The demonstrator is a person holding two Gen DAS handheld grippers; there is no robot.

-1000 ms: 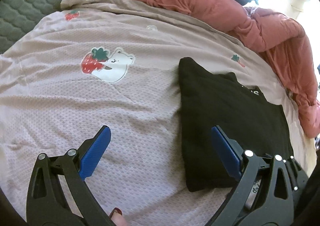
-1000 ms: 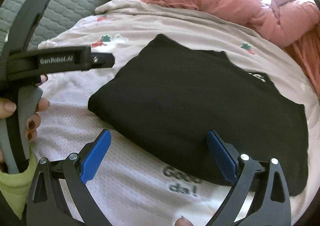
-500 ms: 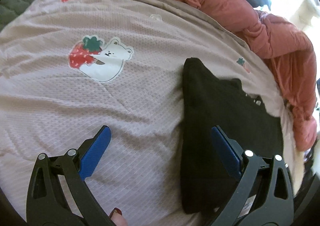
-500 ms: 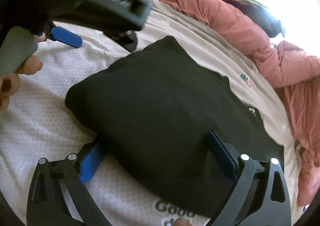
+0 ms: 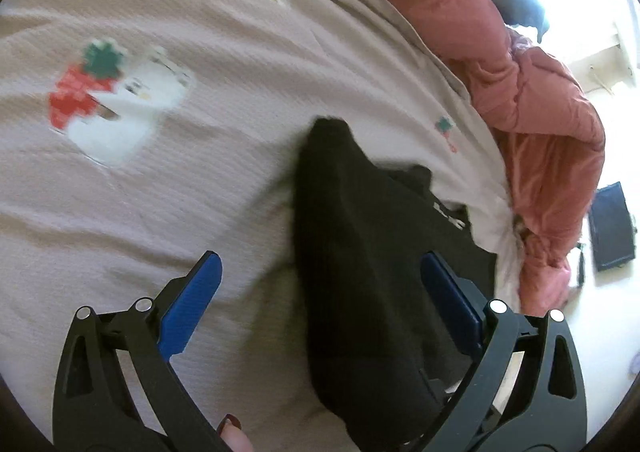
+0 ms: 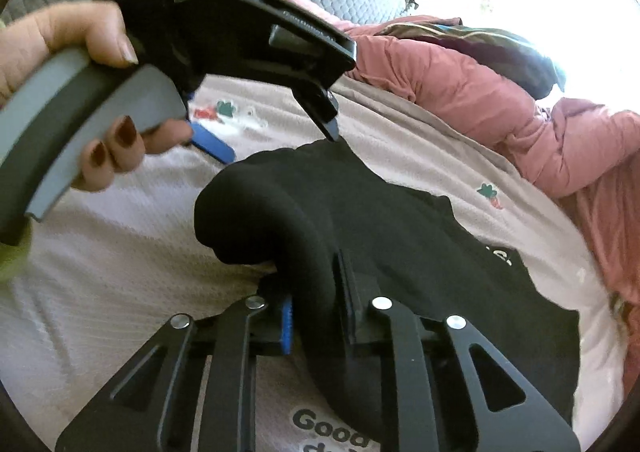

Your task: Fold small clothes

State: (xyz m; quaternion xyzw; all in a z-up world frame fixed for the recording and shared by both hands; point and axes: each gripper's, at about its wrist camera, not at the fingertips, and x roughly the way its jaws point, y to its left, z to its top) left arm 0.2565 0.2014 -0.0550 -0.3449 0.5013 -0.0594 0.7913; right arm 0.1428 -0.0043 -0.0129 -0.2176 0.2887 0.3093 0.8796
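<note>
On the pink bedsheet [image 6: 400,148] lies the folded black garment [image 6: 400,236], soft, light and floppy, its near edge at 6 o'clock bunched where the right gripper [image 6: 316,316] has just clamped it, the left gripper [image 5: 320,316] spread wide over its 9 o'clock fold, best taken through all layers

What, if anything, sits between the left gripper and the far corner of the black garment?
Nothing visible. The left gripper is open over the bedsheet, and the black garment already lies between its fingers. The right gripper, its jaws just closed, is clamped on the near fold, clear of that path.
</note>
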